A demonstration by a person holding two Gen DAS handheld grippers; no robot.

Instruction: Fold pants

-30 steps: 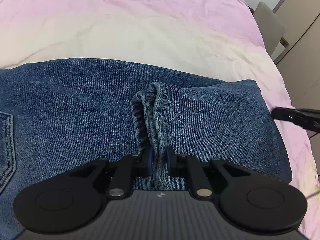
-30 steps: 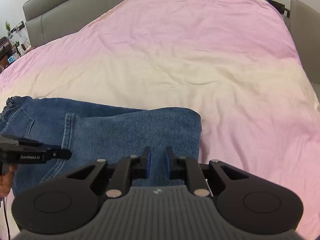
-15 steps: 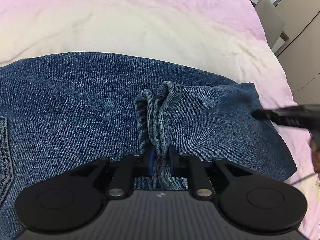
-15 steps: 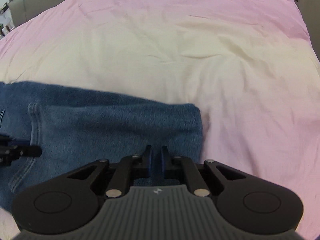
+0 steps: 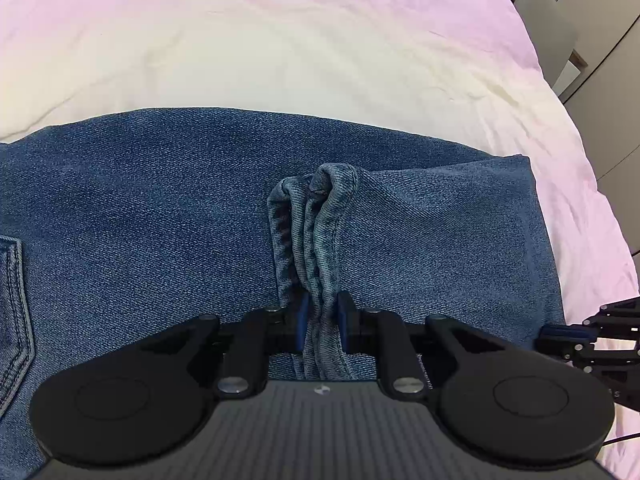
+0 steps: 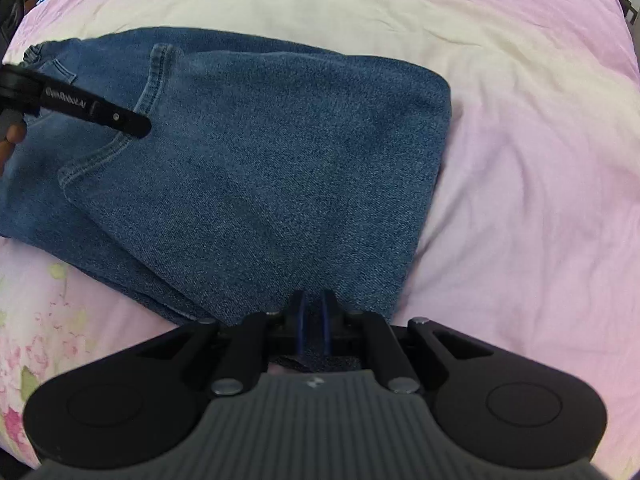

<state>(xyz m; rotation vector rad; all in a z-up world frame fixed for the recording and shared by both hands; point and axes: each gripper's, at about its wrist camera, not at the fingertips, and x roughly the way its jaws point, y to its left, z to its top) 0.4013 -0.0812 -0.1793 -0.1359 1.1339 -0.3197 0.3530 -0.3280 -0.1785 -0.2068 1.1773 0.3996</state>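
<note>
Blue denim pants (image 6: 256, 168), folded, bunched hems

Bright, even, soft light; strong fisheye bending at the edges (right view slightly blurred).

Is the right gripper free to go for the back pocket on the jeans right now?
Probably not: the right gripper looks shut on the jeans near their fold, and the left gripper sits across the way to the pocket.

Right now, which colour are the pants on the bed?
The pants are medium blue denim, best seen from the right wrist.
</note>
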